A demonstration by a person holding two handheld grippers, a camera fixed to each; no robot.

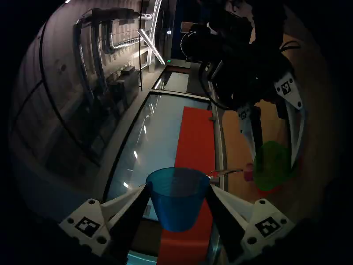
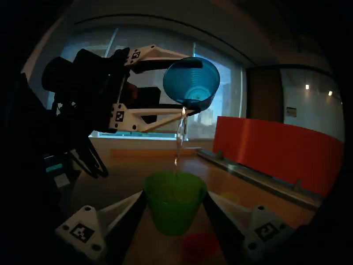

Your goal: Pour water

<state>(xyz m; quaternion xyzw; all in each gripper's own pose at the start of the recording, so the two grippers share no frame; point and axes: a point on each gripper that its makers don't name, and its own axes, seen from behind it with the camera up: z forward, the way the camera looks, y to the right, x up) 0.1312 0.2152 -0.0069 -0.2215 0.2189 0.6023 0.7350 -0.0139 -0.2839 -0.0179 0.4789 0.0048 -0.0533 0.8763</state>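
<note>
Fingers of the left tongs (image 1: pixel 177 190) are clenched on a blue cup (image 1: pixel 176 207), one white finger pressed against each flank just below the rim. The cup is translucent blue plastic, a smooth tapering cone with a round open mouth, wider at the lip than at the base. In the right gripper view it hangs tipped on its side above the surface, mouth turned towards the camera and faint rings showing on its inner wall. A thin, twisting stream of water (image 2: pixel 179 132) falls from its lowest lip. The stream drops straight into a green cup (image 2: pixel 174 207), which sits squarely between the fingers of the right tongs (image 2: pixel 175 196). Both fingers press against its sides, so these tongs are grasping it, upright and mouth up. This cup is translucent green plastic of the same tapered shape, its wall glowing lighter where light passes through. Whether its base rests on the surface or is lifted just clear, I cannot tell. Each finger is a white, angular wedge with a square black-and-white marker near its root. Below the green cup lies a small round red thing (image 2: pixel 198 245), blurred. The surface (image 2: pixel 132 172) is brown wood with a smooth, dull sheen. Along one edge a flat orange-red panel (image 2: pixel 278 150) stands upright in a grey rail, and beyond it tall window panes (image 2: pixel 229 88) give pale daylight.
</note>
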